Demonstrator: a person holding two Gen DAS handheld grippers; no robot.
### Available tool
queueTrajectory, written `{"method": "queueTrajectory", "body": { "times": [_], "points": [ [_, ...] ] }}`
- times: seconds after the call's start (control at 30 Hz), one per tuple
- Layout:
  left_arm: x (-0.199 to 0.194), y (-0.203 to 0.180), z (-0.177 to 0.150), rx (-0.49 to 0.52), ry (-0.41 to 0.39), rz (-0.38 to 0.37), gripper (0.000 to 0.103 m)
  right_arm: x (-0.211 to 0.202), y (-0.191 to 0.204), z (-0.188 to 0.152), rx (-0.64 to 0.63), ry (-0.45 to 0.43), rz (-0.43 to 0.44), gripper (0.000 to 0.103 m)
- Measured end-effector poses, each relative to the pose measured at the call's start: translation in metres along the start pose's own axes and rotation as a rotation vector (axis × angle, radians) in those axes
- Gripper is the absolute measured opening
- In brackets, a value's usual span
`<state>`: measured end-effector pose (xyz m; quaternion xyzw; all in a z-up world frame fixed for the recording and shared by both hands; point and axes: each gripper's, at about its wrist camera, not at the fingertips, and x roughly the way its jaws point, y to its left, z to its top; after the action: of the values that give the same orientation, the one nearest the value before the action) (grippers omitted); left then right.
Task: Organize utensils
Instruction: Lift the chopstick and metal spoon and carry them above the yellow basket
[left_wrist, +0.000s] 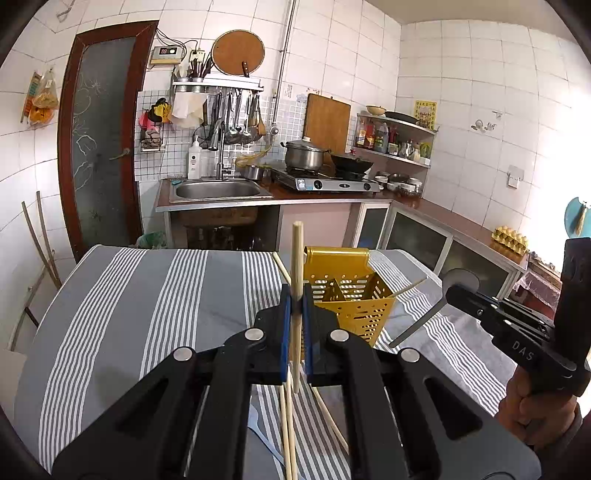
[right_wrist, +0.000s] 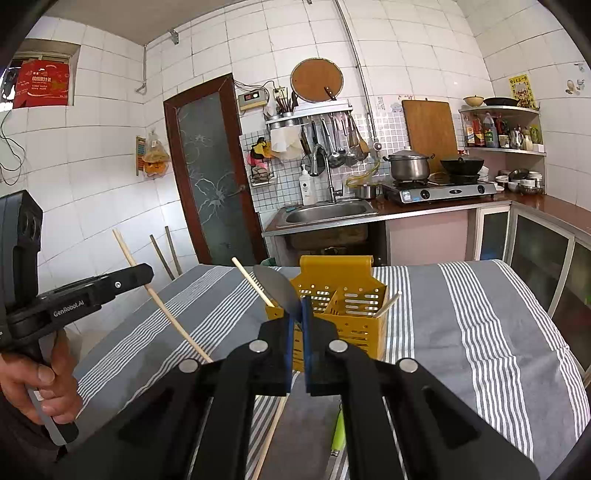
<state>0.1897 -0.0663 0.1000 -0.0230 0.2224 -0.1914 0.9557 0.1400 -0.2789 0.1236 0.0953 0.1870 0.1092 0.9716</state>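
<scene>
Over the striped tabletop (left_wrist: 147, 295), our left tongs (left_wrist: 296, 295) pinch a chopstick (left_wrist: 296, 258) standing up, our right tongs (right_wrist: 297, 314) pinch a spoon (right_wrist: 275, 286), the yellow basket (right_wrist: 347, 306) sits just ahead of both.

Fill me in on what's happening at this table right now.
A person is sorting utensils into a yellow perforated caddy on a striped tablecloth. The left gripper is shut on a wooden chopstick, held nearly upright. The right gripper is shut on a metal spoon, bowl upward, just in front of the caddy. Two chopsticks already lean in the caddy; more lie loose on the cloth.
</scene>
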Motion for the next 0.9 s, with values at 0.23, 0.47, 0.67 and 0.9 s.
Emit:
{"method": "queueTrajectory", "body": {
  "times": [0.23,0.47,0.67,0.9],
  "points": [
    [-0.002,-0.006,0.012,0.020,-0.032,0.012,0.005,0.001,-0.001,0.014,-0.007,-0.025,-0.008,0.004],
    [0.005,-0.012,0.034,0.035,-0.069,-0.002,0.005,0.005,0.002,0.038,-0.035,-0.066,-0.018,0.004],
    [0.018,-0.023,0.062,0.030,-0.113,-0.033,0.005,0.015,0.003,0.054,-0.049,-0.086,-0.030,0.004],
    [0.043,-0.037,0.086,0.045,-0.140,-0.049,0.005,0.030,-0.002,0.072,-0.046,-0.102,-0.028,0.004]
  ]
}}
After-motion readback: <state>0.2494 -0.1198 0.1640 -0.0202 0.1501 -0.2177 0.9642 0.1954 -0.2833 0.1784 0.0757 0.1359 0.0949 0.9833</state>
